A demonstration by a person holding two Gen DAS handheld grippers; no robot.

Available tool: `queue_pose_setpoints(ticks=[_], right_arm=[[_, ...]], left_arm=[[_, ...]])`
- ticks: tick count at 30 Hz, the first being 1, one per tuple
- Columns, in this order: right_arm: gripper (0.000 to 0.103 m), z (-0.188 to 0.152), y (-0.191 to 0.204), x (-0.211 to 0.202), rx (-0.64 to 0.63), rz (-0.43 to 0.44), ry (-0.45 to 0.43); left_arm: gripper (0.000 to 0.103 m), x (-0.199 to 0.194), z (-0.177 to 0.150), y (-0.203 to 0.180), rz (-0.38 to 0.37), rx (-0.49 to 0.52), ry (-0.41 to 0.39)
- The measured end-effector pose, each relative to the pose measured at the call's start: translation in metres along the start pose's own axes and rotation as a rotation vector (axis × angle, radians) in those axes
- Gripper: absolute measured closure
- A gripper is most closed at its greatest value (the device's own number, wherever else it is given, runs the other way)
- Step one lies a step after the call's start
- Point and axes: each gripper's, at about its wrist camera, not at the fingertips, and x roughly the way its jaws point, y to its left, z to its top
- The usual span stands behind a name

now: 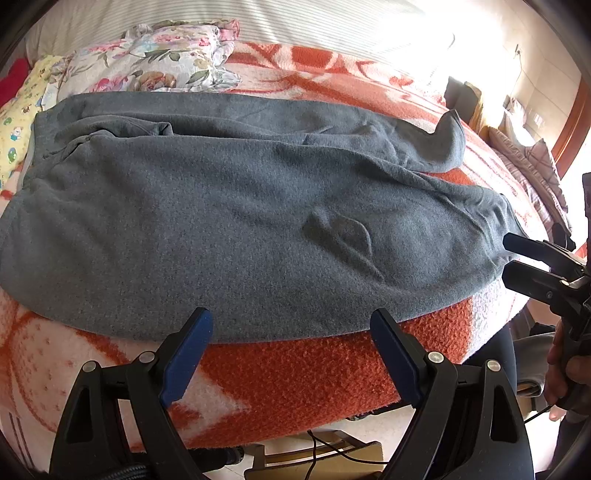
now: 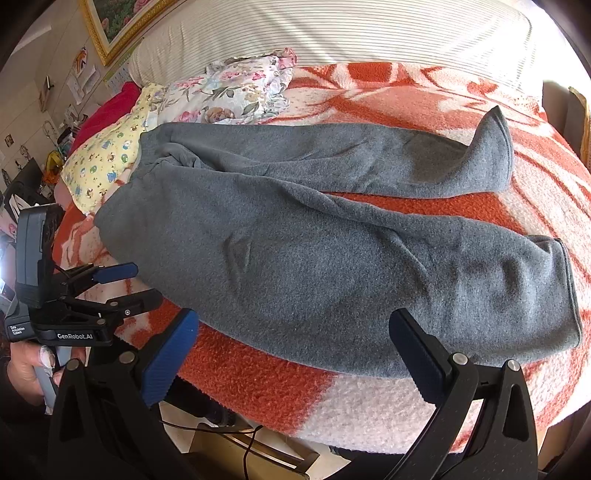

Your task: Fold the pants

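The grey pants (image 2: 332, 266) are being shown spread on the orange blanket (image 2: 258, 376), long axis running left to right, waist leftward. The right gripper (image 2: 295, 354) is being held nearer the cuffs, the left gripper (image 1: 291, 350) nearer the waist; both are being kept apart, holding nothing.

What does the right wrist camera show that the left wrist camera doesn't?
Only the right wrist view shows a gold-framed picture on the wall, the near leg's cuff, and the left gripper from outside, open over the blanket.

Only the left wrist view shows the right gripper from outside, open at the pants' right end, and a wooden door frame.

Both show the grey pants spread on the orange-and-white blanket, the floral cloth, and both grippers empty.
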Motion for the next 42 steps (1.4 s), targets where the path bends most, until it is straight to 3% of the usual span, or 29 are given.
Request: queue_pose_setpoints(ticks=[23,26,30,36,39,41,42], right_arm=[[0.000,0.003,-0.012,0.003,0.045,0.014,-0.003],[0.000,0.004,-0.022,-0.004,0.073,-0.010,-0.053],[0.000,0.010,-0.040,-0.037,0.126,-0.024,-0.250],[0.000,0.026,-0.063,-0.039,0.151,-0.004,-0.255],[0.000,0.037,-0.071,-0.037,0.160,-0.061,-0.241],[0.000,0.047,-0.080,-0.047,0.177,-0.074,-0.300],[0.000,0.052,-0.084,-0.059,0.182,-0.050,-0.371]], left_arm=[[0.015,0.012,0.006,-0.010,-0.013,0.012,0.037],[0.015,0.014,0.010,-0.010,0.003,0.031,0.008],[0.015,0.018,0.016,-0.011,-0.028,0.024,-0.027],[0.015,0.026,0.035,-0.018,-0.050,0.045,-0.009],[0.015,0.027,0.055,-0.022,-0.043,0.085,-0.020],[0.015,0.028,0.069,-0.024,-0.029,0.111,-0.035],[0.015,0.028,0.080,-0.026,-0.033,0.120,-0.047]])
